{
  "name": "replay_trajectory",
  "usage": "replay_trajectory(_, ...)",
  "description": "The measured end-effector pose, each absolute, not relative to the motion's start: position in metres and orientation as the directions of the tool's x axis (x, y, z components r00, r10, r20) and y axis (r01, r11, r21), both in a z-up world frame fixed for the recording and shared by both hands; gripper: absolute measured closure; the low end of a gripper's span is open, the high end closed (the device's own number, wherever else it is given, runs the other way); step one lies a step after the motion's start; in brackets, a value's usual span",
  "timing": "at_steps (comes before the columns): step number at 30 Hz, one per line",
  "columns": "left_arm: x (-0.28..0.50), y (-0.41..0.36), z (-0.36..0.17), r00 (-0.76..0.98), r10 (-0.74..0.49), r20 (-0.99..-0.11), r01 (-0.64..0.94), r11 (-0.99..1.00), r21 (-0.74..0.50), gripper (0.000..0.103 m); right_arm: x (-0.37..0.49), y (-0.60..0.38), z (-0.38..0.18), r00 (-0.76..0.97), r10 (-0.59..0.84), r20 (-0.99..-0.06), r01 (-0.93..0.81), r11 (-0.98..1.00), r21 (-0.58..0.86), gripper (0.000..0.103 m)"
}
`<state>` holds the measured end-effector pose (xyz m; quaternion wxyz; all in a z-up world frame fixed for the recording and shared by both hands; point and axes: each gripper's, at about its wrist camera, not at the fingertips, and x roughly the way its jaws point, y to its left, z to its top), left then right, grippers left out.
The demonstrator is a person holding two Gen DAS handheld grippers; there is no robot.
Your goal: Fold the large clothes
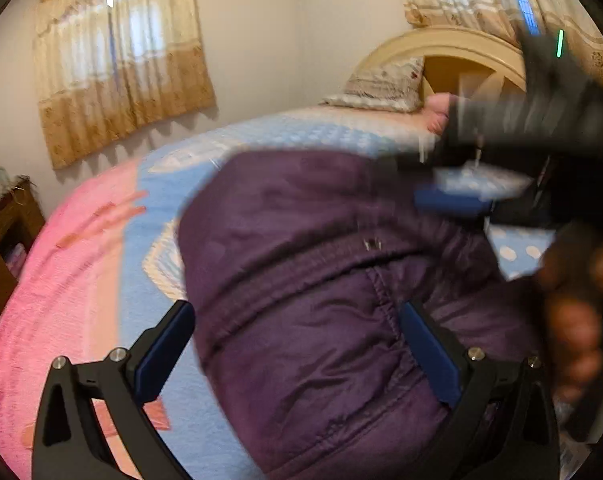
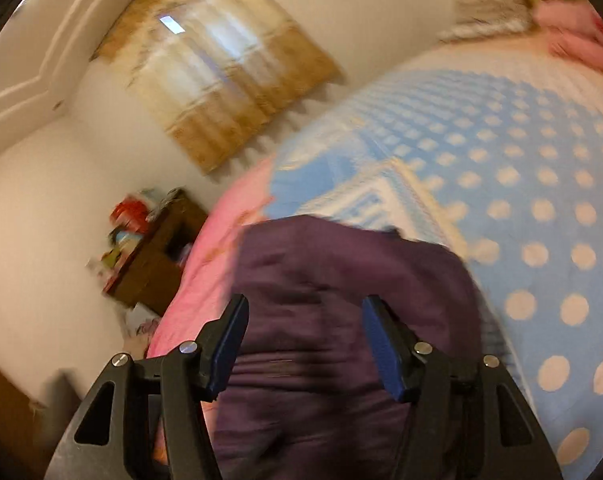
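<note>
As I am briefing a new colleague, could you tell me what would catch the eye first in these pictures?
A bulky purple jacket lies on the bed, filling the middle of both views. Beneath it spreads a blue blanket with pale dots, with pink bedding to its left. Both the left gripper and the right gripper are open above the jacket.

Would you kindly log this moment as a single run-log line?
garment: purple jacket bunched on bed | left gripper: jaws open over jacket | right gripper: jaws open over jacket | fold: unfinished
</note>
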<state>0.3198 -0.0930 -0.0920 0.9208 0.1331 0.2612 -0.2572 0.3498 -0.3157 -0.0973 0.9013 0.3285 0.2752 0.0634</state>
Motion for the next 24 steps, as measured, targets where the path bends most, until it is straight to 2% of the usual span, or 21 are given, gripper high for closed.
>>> replay_trajectory(3, 0.316, -0.099, -0.078, 0.779, -0.365, -0.510, 0.500, 0.853, 0.152, 0.000, 0.354, -0.311, -0.099, 0.827, 0.262, -0.498, 0.055, 0.843, 0.534, 0.043)
replay_trajectory(7, 0.337, -0.126, -0.093, 0.754, -0.280, -0.594, 0.488, 0.845, 0.220, 0.000, 0.353, -0.303, -0.095, 0.792, 0.234, -0.564, -0.004, 0.925, 0.379, 0.043)
replay_trajectory(10, 0.350, -0.124, -0.105, 0.709, -0.298, -0.639, 0.494, 0.857, 0.149, 0.000, 0.358, -0.304, -0.110, 0.774, 0.252, -0.581, -0.044, 0.936, 0.349, 0.043)
replay_trajectory(14, 0.357, -0.122, -0.118, 0.674, -0.309, -0.671, 0.508, 0.853, 0.119, 0.000, 0.353, -0.305, -0.129, 0.785, 0.266, -0.560, -0.060, 0.931, 0.359, 0.043)
replay_trajectory(24, 0.358, -0.122, -0.128, 0.656, -0.314, -0.686, 0.492, 0.867, 0.074, 0.000, 0.369, -0.307, -0.147, 0.761, 0.315, -0.567, -0.070, 0.909, 0.411, 0.042)
